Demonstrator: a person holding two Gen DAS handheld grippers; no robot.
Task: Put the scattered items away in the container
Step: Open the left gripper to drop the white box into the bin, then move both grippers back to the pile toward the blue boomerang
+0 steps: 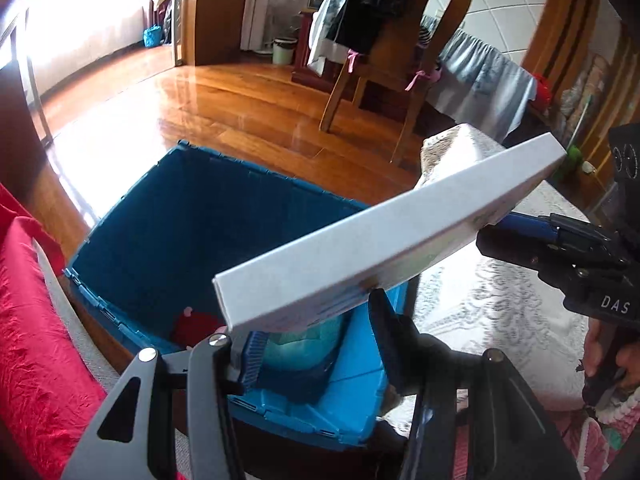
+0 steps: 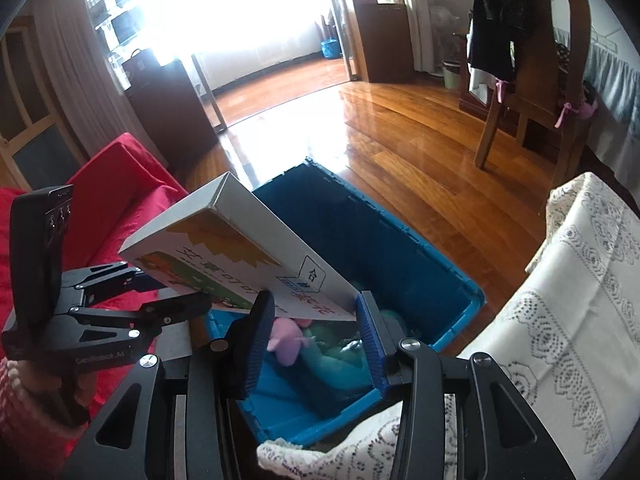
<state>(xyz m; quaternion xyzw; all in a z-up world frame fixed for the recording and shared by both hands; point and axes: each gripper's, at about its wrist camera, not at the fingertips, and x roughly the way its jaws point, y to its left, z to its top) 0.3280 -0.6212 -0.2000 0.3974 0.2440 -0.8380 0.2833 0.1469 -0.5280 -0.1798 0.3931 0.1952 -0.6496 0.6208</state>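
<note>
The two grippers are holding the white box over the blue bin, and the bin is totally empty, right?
Not quite. The left gripper and right gripper do hold the white box over the blue bin, but the bin is not empty: the right wrist view shows a pink soft toy and a teal one inside.

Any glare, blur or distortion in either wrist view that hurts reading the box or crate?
Left wrist: window blown out top left, sheen on the floor, fisheye bends the room edges; white box and blue crate stay sharp. Right wrist: window fully overexposed, the room around it dim; print on the box readable, toys inside the crate shadowed and soft.
</note>
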